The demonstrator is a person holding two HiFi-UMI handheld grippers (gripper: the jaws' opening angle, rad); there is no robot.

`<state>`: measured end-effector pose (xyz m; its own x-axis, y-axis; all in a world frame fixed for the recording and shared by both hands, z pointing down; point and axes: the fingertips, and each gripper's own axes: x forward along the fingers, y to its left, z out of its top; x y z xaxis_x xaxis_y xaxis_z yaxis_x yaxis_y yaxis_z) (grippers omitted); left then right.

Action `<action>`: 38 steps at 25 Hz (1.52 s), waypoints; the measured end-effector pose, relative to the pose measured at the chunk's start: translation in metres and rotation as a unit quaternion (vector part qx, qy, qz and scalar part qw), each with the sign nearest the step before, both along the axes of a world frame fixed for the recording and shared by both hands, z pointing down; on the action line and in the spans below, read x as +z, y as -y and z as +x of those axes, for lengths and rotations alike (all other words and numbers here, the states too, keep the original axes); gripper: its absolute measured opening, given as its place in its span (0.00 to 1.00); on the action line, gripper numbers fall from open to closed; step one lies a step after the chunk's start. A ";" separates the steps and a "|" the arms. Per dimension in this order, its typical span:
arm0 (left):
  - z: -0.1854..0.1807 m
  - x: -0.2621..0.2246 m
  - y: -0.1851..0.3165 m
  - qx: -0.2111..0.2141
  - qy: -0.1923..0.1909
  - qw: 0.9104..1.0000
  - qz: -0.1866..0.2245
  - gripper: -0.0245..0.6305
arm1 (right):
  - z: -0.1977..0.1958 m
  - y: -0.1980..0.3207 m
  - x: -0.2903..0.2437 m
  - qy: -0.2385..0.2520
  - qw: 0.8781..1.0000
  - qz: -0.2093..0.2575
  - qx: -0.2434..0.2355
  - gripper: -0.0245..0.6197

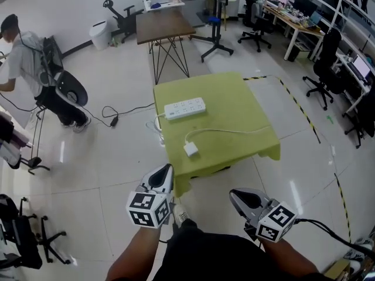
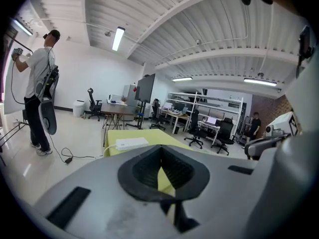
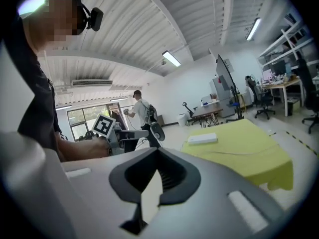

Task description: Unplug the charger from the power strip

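A white power strip (image 1: 185, 108) lies on the green-covered table (image 1: 246, 107); it also shows as a power strip (image 2: 131, 143) in the left gripper view and a power strip (image 3: 202, 139) in the right gripper view. The white charger (image 1: 191, 150) rests unplugged near the table's front edge, its white cable (image 1: 234, 130) curving right. My left gripper (image 1: 164, 174) and right gripper (image 1: 237, 195) hang well short of the table, close to my body. Both are shut with nothing held: left gripper (image 2: 160, 148), right gripper (image 3: 158, 151).
A person (image 1: 35, 69) stands at the left with gear on the back. A brown table (image 1: 163, 27) is beyond the green one. A black cable (image 1: 114, 119) lies on the floor at its left, striped tape (image 1: 299, 104) at its right. Office chairs (image 1: 325, 69) line the right.
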<state>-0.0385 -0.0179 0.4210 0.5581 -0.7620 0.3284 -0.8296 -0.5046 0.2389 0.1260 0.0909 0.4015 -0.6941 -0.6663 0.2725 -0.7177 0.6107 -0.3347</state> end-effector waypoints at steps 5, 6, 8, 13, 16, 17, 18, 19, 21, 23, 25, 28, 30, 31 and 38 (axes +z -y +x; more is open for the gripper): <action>0.010 0.001 -0.043 -0.015 0.008 1.000 -0.003 0.05 | 0.019 -0.050 0.012 -0.010 1.000 -0.012 -0.005 0.04; 0.011 0.000 -0.049 -0.019 0.008 1.000 -0.003 0.05 | 0.021 -0.057 0.013 -0.009 1.000 -0.012 -0.007 0.04; 0.012 -0.005 -0.062 -0.026 0.008 1.000 0.001 0.05 | 0.024 -0.069 0.014 -0.009 1.000 -0.010 -0.012 0.04; 0.009 -0.011 -0.086 -0.040 0.011 0.999 0.008 0.05 | 0.031 -0.084 0.016 0.002 1.000 -0.010 -0.018 0.04; 0.011 -0.012 -0.095 -0.045 0.012 0.999 0.011 0.05 | 0.035 -0.089 0.018 0.007 1.000 -0.013 -0.017 0.04; 0.012 -0.012 -0.098 -0.045 0.011 0.999 0.012 0.05 | 0.036 -0.091 0.018 0.005 1.000 -0.011 -0.017 0.04; 0.014 -0.012 -0.101 -0.046 0.011 0.999 0.012 0.05 | 0.037 -0.093 0.016 0.002 1.000 -0.009 -0.019 0.04; 0.015 -0.013 -0.104 -0.046 0.011 0.999 0.012 0.05 | 0.037 -0.093 0.015 0.000 1.000 -0.006 -0.021 0.04; 0.018 -0.012 -0.107 -0.047 0.010 0.999 0.012 0.05 | 0.036 -0.094 0.011 -0.004 1.000 0.001 -0.024 0.04; 0.019 -0.011 -0.108 -0.047 0.009 0.999 0.012 0.05 | 0.036 -0.093 0.011 -0.005 1.000 0.005 -0.026 0.04; 0.020 -0.010 -0.109 -0.047 0.009 0.999 0.014 0.05 | 0.037 -0.094 0.012 -0.007 1.000 0.007 -0.027 0.04; 0.021 -0.013 -0.109 -0.049 0.010 0.999 0.018 0.05 | 0.038 -0.095 0.012 -0.009 1.000 0.009 -0.029 0.04; 0.021 -0.016 -0.108 -0.049 0.010 0.999 0.020 0.05 | 0.037 -0.095 0.011 -0.009 1.000 0.010 -0.029 0.04; 0.022 -0.018 -0.107 -0.048 0.010 0.999 0.021 0.05 | 0.037 -0.095 0.010 -0.009 1.000 0.010 -0.029 0.04; 0.029 -0.021 -0.105 -0.039 0.012 0.999 0.025 0.05 | 0.037 -0.092 0.009 -0.013 0.999 0.009 -0.031 0.04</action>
